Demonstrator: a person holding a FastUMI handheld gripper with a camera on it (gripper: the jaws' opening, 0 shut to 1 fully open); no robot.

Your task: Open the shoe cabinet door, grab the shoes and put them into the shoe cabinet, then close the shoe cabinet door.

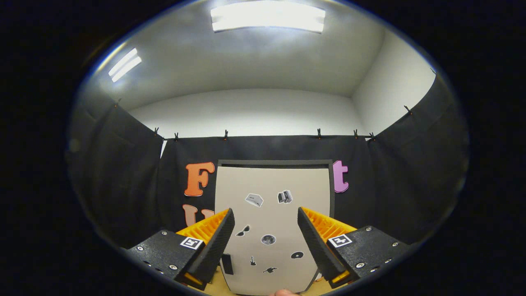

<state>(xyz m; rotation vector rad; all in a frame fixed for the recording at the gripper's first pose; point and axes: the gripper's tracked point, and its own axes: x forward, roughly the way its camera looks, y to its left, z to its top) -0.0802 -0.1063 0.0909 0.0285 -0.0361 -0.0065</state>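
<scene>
Your one camera rides on the gripper (266,230), looking forward along its two fingers, which sit spread at 5 and 7 o'clock with nothing between them. It faces the shoe cabinet door (273,222) square-on, dead ahead, fairly near. It's tilted slightly up: ceiling lights (267,18) at 12 o'clock.

Two-finger handheld gripper (266,230) at lower centre — ribbed wedge fingers (213,242) spread apart, black textured mounts studded with silver screws, square black-and-white markers.
</scene>
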